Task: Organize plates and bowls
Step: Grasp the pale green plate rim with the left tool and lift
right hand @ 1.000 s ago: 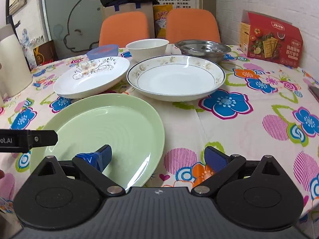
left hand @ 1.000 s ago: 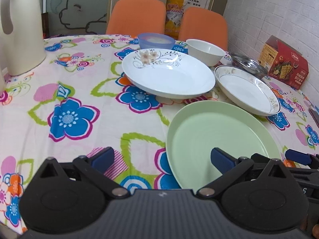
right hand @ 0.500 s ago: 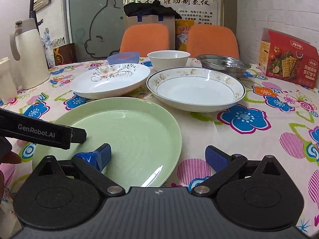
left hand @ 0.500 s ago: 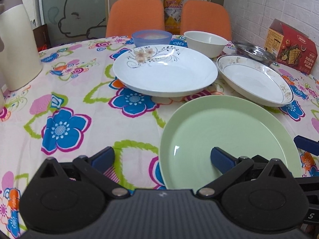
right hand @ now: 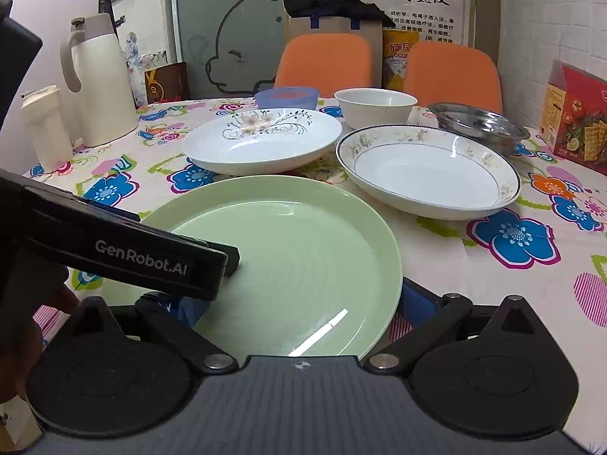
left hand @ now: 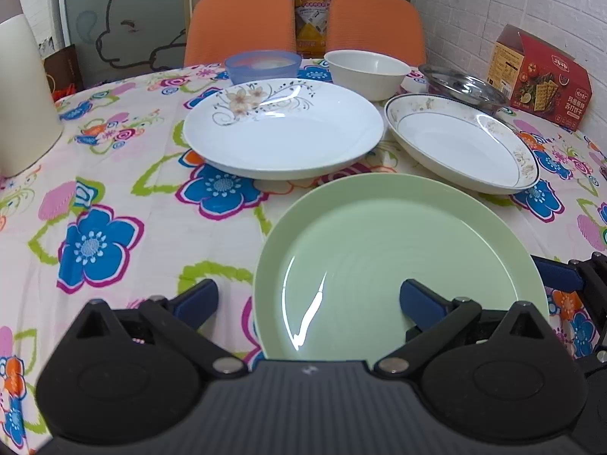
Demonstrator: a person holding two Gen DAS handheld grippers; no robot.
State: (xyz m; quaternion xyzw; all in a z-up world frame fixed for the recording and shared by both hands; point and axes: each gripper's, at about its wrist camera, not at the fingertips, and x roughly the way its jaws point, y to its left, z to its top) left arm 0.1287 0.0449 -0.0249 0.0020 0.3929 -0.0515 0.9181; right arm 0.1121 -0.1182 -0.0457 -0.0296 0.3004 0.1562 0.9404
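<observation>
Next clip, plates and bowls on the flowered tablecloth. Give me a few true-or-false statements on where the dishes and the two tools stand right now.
1. The round pale green plate lies nearest the cameras. True.
2. The white floral-print plate is stacked on the green plate. False: it rests on the tablecloth behind it.
3. The left tool is open, with the green plate's left rim between its pads. True.
4. The plain white bowl sits inside the shiny metal bowl. False: they stand side by side.
5. The right tool is shut on the gold-trimmed white plate. False: it is open, straddling the green plate's near edge.
</observation>
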